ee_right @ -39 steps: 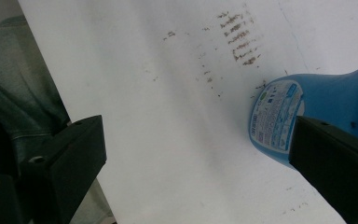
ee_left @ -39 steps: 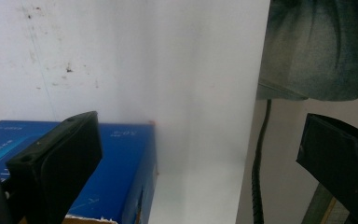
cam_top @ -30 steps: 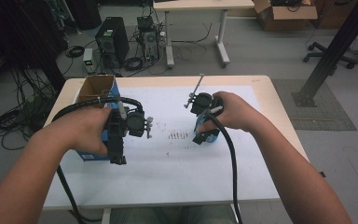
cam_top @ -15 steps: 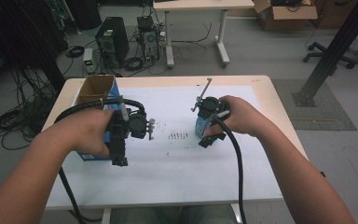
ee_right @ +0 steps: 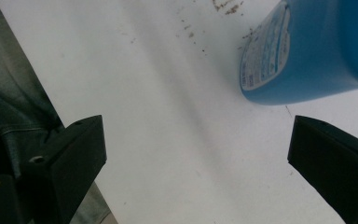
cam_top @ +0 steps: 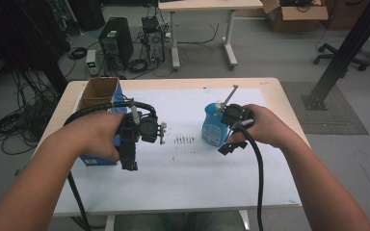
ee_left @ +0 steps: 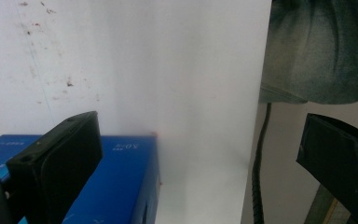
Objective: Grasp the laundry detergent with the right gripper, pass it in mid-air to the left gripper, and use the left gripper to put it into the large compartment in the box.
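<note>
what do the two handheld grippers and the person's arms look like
Both grippers, left gripper and right gripper, are black, with broad flat black fingers and round housings. A thick black cable trails from each. The forearms are bare, with no sleeves visible.

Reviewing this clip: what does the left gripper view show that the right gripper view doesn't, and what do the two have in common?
Left gripper view: a blue box beside its left jaw, and a black cable hanging past the sheet's edge.

Right gripper view: the lower part of a blue bottle with a printed label, standing on the sheet near some dark specks.

Both: the white sheet covering the table, the person's grey-green trousers beyond its edge, and two black jaws spread wide with nothing between them.
</note>
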The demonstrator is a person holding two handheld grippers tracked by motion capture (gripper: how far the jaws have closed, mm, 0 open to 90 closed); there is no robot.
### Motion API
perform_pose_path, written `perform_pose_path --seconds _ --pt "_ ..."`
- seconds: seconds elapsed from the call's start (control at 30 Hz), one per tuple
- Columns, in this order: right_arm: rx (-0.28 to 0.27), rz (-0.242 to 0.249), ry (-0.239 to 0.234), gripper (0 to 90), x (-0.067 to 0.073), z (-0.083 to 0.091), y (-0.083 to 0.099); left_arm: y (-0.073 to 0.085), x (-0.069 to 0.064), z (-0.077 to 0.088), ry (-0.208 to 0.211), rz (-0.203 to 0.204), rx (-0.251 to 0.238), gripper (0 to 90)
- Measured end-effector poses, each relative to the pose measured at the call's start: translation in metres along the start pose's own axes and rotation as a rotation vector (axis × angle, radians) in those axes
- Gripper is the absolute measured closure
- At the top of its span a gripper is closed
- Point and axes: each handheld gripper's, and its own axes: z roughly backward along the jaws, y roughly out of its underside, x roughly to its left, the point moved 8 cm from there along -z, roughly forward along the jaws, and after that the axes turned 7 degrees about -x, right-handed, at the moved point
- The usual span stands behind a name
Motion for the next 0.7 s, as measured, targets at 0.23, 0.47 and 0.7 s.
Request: perform_pose_path --seconds 0.23,0.47,0.7 --pt "-0.018 -0.042 0.001 4.2 -0.009 -0.004 0.015 -0.001 0.001 -0.002 0.007 -0.005 0.004 0.4" --pt "-0.073 -0.052 0.013 4.4 -0.021 -0.009 0.028 0.001 0.001 -0.004 0.011 -0.001 0.006 0.4" --pt "-0.160 -0.064 0.029 4.5 -0.030 -0.012 0.035 0.001 0.001 -0.006 0.014 0.000 0.001 0.3"
